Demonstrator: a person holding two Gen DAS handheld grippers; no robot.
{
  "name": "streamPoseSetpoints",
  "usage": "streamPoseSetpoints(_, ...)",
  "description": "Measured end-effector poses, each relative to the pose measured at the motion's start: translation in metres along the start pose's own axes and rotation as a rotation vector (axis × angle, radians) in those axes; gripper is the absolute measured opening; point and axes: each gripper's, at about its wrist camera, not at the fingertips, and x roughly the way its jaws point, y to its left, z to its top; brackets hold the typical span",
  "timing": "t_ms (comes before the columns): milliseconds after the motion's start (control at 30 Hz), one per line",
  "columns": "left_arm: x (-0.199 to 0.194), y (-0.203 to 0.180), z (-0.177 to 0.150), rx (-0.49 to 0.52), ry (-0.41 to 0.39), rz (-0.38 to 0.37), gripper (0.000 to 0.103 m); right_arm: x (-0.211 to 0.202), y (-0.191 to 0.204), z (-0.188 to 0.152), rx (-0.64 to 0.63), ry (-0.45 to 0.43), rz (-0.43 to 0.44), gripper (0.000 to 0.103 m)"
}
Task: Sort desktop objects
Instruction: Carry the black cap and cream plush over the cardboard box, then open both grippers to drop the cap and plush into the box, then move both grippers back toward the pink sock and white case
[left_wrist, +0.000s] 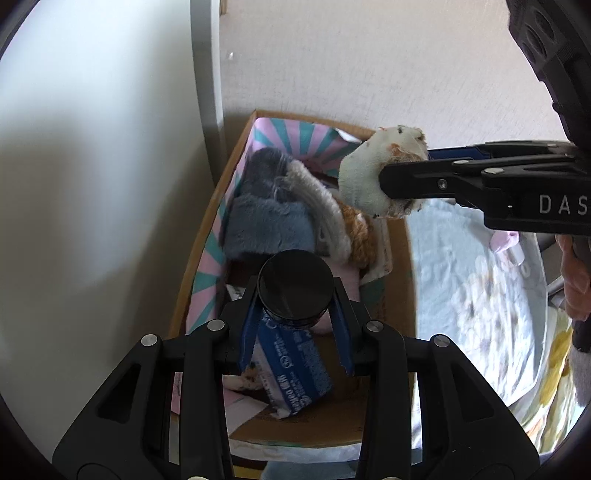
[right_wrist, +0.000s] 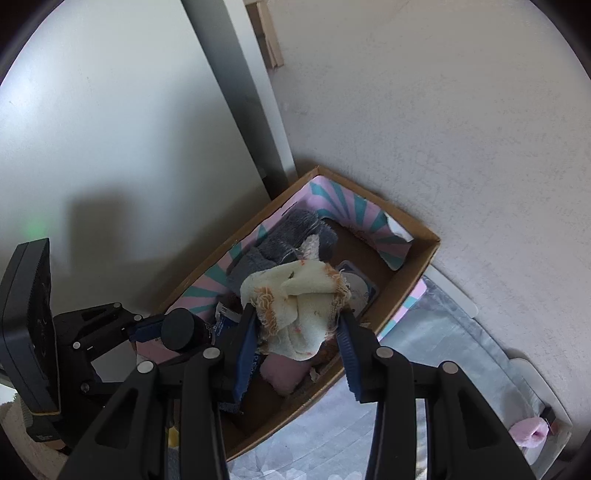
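Note:
A cardboard box (left_wrist: 218, 206) (right_wrist: 424, 254) with pink and teal lining stands in the wall corner. My left gripper (left_wrist: 295, 306) (right_wrist: 173, 330) is shut on a small dark jar with a black lid (left_wrist: 293, 290) (right_wrist: 183, 328), held above the box's near end. My right gripper (right_wrist: 299, 319) (left_wrist: 388, 177) is shut on a cream cloth with frayed orange edges (right_wrist: 295, 302) (left_wrist: 369, 173), hanging over the box's middle. Inside lie a grey-blue fuzzy cloth (left_wrist: 266, 206) (right_wrist: 291, 236), an orange-and-white knitted piece (left_wrist: 354, 229), a blue printed packet (left_wrist: 291, 362) and a pink item (right_wrist: 284, 373).
White walls close the box in at the left and behind, with a grey post (right_wrist: 251, 110) in the corner. A pale blue patterned cloth (left_wrist: 476, 295) (right_wrist: 443, 343) covers the surface right of the box. A small pink object (right_wrist: 528, 435) lies at the far right.

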Motion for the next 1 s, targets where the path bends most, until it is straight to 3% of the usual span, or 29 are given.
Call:
streamPoseSetpoints(333,0.013,-0.007,-0.002,0.050,0.036,-0.025,0.032,0.023,0.006,0.004,0.009,0.028,0.049,0.040)
streamPoseSetpoints(467,0.015,-0.012,-0.004,0.066,0.042,-0.035,0.033,0.023,0.011,0.009,0.007,0.040,0.052,0.048)
streamPoseSetpoints(533,0.013,-0.015,-0.004,0.068,0.041,-0.066,0.039,0.026,0.013,0.010,0.007,0.042,0.027,0.060)
streamPoseSetpoints(567,0.013,-0.016,-0.004,0.068,0.041,-0.072,0.064,0.025,0.012,0.010,0.015,0.041,0.003,0.074)
streamPoseSetpoints(600,0.012,-0.018,-0.004,0.074,0.042,-0.071,0.103,0.025,0.010,0.011,0.036,0.038,-0.027,0.080)
streamPoseSetpoints(633,0.010,-0.020,-0.004,0.078,0.026,-0.069,0.099,0.024,0.007,0.011,0.057,0.032,-0.038,0.080)
streamPoseSetpoints(900,0.005,-0.035,-0.007,0.133,-0.019,-0.031,0.103,-0.011,-0.014,0.001,0.155,-0.083,-0.043,0.080)
streamPoseSetpoints(1000,0.007,-0.039,-0.005,0.131,-0.023,-0.059,0.103,-0.027,-0.021,-0.007,0.180,-0.117,-0.027,0.080)
